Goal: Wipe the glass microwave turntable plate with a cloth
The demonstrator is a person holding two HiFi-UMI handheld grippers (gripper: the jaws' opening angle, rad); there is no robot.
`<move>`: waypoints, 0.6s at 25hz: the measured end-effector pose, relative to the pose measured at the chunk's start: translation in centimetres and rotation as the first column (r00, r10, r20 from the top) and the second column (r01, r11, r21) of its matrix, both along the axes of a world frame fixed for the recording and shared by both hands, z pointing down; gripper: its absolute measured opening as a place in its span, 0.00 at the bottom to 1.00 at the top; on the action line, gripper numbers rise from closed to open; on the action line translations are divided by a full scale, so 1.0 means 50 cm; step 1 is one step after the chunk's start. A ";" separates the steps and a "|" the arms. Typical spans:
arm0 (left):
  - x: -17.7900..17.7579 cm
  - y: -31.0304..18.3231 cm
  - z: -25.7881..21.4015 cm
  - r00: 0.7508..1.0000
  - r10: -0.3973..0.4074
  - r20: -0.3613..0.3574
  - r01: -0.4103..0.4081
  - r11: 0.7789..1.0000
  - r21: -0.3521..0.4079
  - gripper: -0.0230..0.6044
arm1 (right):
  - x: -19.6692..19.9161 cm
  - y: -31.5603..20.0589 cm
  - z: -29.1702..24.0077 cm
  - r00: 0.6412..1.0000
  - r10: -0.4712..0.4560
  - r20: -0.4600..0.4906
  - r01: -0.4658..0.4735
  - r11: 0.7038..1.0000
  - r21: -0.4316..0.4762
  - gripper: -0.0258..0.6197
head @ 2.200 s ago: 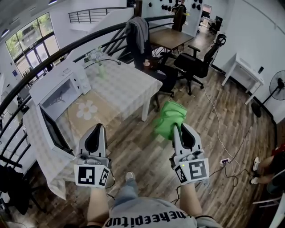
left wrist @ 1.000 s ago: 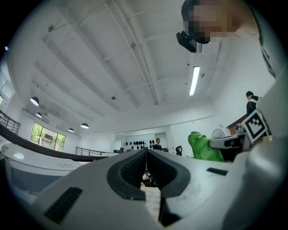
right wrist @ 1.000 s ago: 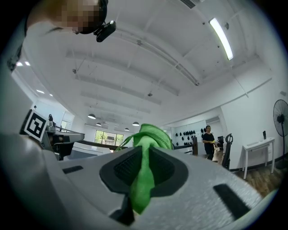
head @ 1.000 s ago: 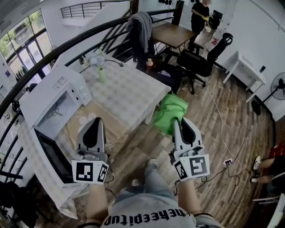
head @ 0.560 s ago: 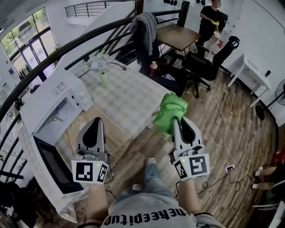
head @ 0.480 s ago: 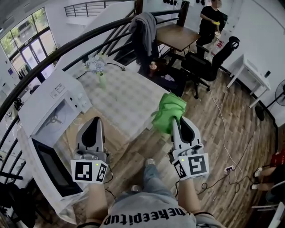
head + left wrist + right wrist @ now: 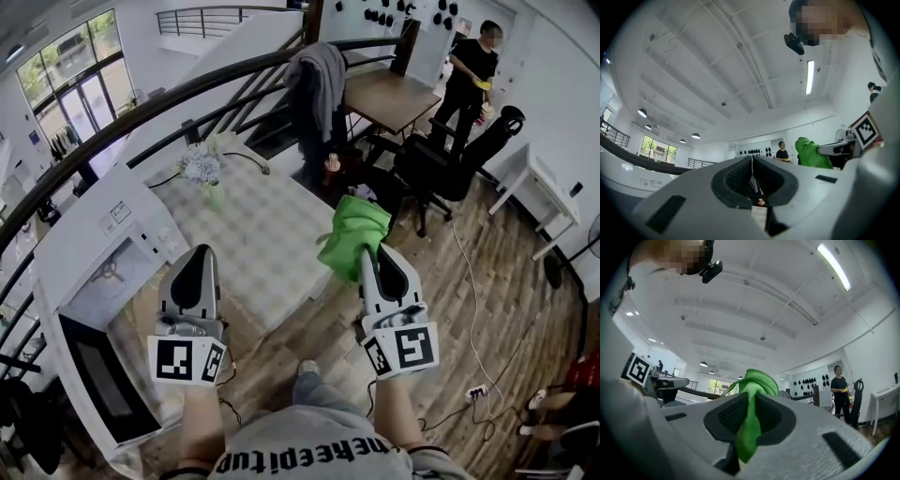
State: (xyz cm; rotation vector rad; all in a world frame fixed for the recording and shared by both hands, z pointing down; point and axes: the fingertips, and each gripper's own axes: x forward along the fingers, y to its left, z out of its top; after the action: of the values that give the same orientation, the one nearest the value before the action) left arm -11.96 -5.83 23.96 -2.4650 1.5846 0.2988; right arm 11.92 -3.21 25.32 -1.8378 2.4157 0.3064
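The white microwave [image 7: 98, 234] stands at the left end of the table, its door [image 7: 94, 398] swung open toward me. Inside its cavity the glass turntable plate [image 7: 108, 274] shows dimly over a three-spoke ring. In the head view my left gripper [image 7: 198, 251] is shut with nothing in it, just right of the microwave's mouth. In its own view the left gripper [image 7: 751, 161] has its jaws pressed together. My right gripper [image 7: 373, 255] is shut on a bunched green cloth [image 7: 354, 232] over the table's near right corner. The right gripper view shows that gripper [image 7: 749, 405] clamped on the cloth [image 7: 757, 383].
The table [image 7: 262, 220] wears a checked cloth, and a vase of flowers [image 7: 203, 173] stands at its far side. Behind it are a jacket on a chair [image 7: 319, 75], a brown desk [image 7: 398, 94] and a black office chair [image 7: 459, 159]. A person in black [image 7: 473, 70] stands far right.
The table and microwave have come nearer and now lie under both grippers. The grippers keep the same pose, the right still clamped on the cloth. The person in black has shifted right.
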 end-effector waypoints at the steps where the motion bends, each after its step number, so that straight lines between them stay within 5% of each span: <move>1: 0.005 -0.012 0.000 1.000 -0.010 0.000 0.010 1.000 0.000 0.05 | 0.005 -0.017 -0.001 1.000 -0.011 -0.001 0.011 1.000 0.000 0.11; 15: 0.066 -0.133 0.005 0.987 -0.159 0.015 0.159 0.987 0.003 0.05 | 0.054 -0.220 0.011 0.983 -0.182 0.028 0.182 0.983 -0.002 0.11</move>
State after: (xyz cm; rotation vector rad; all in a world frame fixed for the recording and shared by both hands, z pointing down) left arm -8.66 -12.49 24.21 -2.3162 1.7610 0.2555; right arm 14.64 -14.23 25.87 -1.5958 2.5433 0.2583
